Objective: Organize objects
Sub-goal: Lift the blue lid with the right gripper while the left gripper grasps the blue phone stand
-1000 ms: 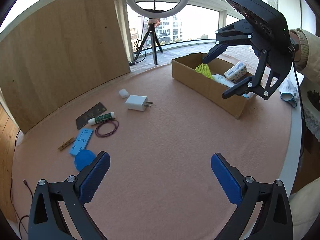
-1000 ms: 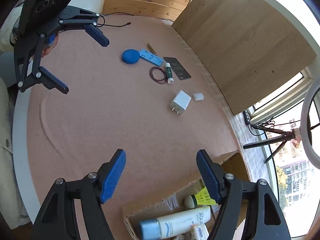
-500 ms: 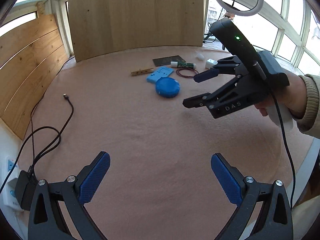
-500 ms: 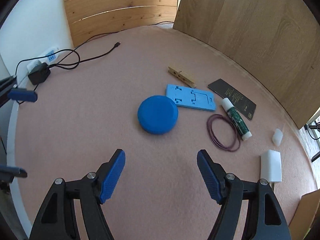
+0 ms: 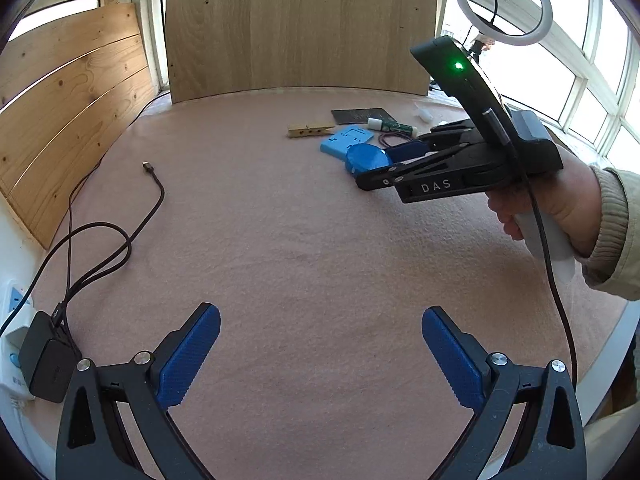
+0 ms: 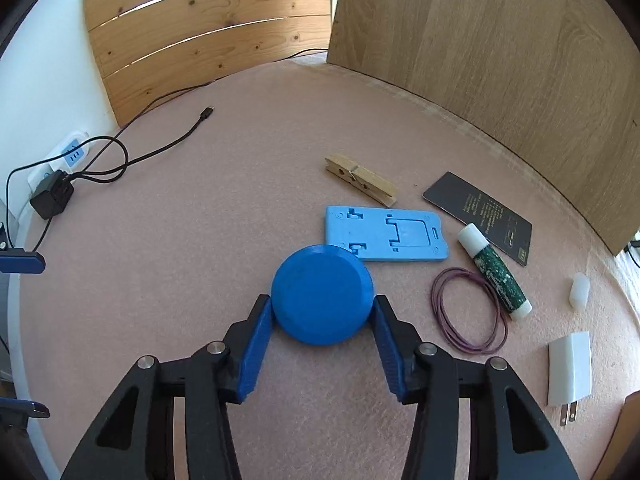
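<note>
**A:** Count the loose items.

**B:** One each: blue disc (image 6: pixel 322 295), blue phone stand (image 6: pixel 386 233), clothespin (image 6: pixel 361 179), dark card (image 6: pixel 479 212), glue stick (image 6: pixel 496 269), rubber band (image 6: pixel 469 315), white charger (image 6: pixel 570 368).

**A:** Grippers?

**B:** Right gripper (image 6: pixel 322 330) pinches the disc by its rim, stand touching at 1 o'clock. Left gripper (image 5: pixel 320 354) is spread, holding nothing.

**A:** Surface?

**B:** Pink felt table (image 6: pixel 208 264); wood panels (image 6: pixel 496 48) behind.

One disc (image 6: pixel 322 295), one clothespin (image 6: pixel 361 179), two chargers (image 6: pixel 569 369).

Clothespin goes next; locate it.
The wooden clothespin lies on the pink mat in the right wrist view, just beyond the light blue plastic plate.
</note>
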### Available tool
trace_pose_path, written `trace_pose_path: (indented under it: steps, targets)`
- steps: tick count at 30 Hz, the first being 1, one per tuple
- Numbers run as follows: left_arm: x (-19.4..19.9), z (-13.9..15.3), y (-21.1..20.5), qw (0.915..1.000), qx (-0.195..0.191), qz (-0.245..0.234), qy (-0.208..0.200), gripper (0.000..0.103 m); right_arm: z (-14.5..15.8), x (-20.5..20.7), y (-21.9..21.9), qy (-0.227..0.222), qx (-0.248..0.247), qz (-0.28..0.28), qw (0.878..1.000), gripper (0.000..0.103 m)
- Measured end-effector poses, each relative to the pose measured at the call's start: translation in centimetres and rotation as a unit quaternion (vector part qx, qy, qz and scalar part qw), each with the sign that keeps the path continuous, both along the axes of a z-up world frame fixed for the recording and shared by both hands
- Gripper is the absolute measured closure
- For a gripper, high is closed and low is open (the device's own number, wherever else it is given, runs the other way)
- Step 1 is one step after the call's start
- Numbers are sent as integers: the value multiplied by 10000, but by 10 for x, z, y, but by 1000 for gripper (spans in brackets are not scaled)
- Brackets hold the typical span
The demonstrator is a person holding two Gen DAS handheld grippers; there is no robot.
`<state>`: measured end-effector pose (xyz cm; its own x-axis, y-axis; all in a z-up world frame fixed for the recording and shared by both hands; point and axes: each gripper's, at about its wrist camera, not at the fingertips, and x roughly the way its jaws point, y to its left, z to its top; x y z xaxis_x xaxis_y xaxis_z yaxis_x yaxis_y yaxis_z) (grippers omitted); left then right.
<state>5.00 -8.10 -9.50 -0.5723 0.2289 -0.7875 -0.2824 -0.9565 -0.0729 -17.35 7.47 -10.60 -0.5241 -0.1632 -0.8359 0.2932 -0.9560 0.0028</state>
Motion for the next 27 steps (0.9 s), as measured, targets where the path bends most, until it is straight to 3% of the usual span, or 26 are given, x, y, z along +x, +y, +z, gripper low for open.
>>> trace_pose_path:
  steps: [6, 12, 15, 17, 24, 27]
  targets:
    - [-39, -16, 15, 9990, 311, 290, -111, 1, 0, 30, 29, -35, -129, -135, 9998, 58]
    - [-100, -30, 52, 9989, -5, 457, 128, 1, 0, 86, 73, -158, -100, -463, 9988, 58]
    - [-141, -41, 66, 9987, -115, 479, -155, 1, 0, 116, 92, -201, -89, -622, 9978, 57]
    - [-163, -42, 71, 9987, -102, 487, -137, 1, 0, 131, 101, -223, -68, -728, 9971, 57]
    - [-216, -46, 103, 9989, -405, -193, -159, 2, 1, 156, 117, -172, -218, -1021, 9944, 57]
    - [-222, -43, 111, 9984, -309, -457, -139, 18, 1, 157, 119, -145, -265, -1060, 9939, 57]
